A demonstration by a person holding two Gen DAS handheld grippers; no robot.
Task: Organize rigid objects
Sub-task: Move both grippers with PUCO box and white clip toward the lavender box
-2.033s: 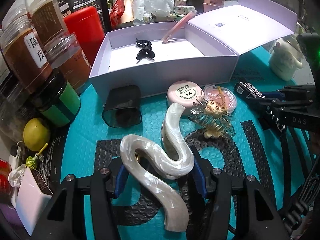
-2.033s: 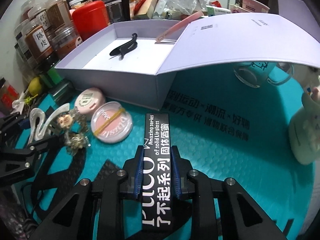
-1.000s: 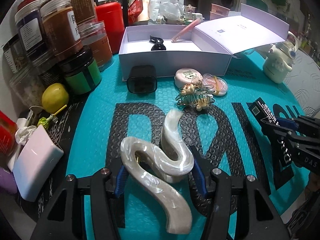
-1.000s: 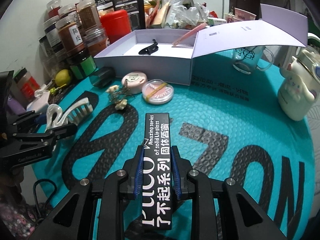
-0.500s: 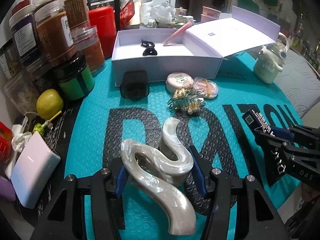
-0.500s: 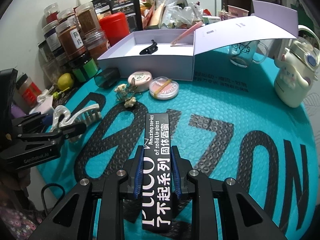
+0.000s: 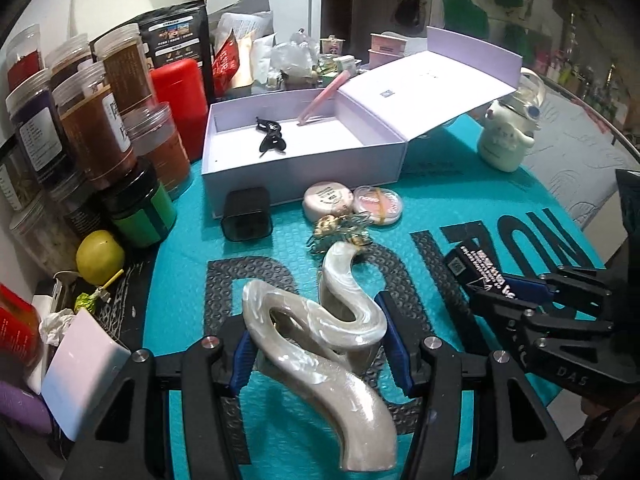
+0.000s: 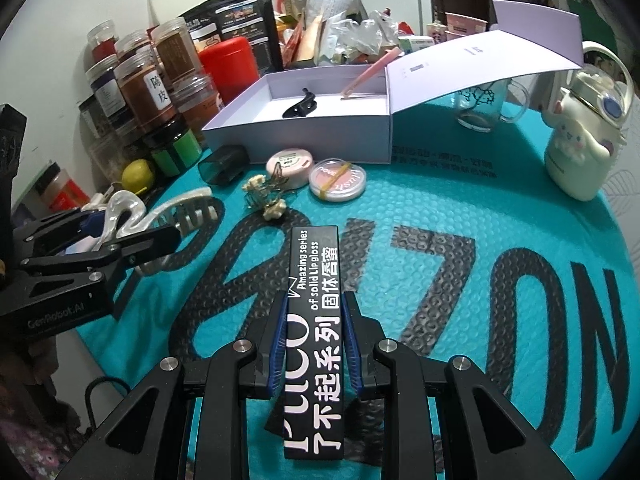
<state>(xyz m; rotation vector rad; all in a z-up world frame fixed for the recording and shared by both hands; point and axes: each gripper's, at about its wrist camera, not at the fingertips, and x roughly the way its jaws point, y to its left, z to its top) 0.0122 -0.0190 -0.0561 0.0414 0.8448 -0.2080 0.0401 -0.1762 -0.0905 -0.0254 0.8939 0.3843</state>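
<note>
My left gripper is shut on a pearly white wavy hair claw, held above the teal mat. It also shows in the right wrist view. My right gripper is shut on a black lip gloss box, seen from the left wrist view at the right. An open white box stands at the back with a black hair clip and a pink stick inside. On the mat before it lie a dark square case, a pink compact, a blush compact and a gold hair claw.
Several spice jars, a red canister and a lemon crowd the left edge. A white character bottle and a glass mug stand at the right. The box lid hangs open to the right.
Both grippers have pulled back from the box and risen, each still holding its object. The box and compacts now sit farther away.
</note>
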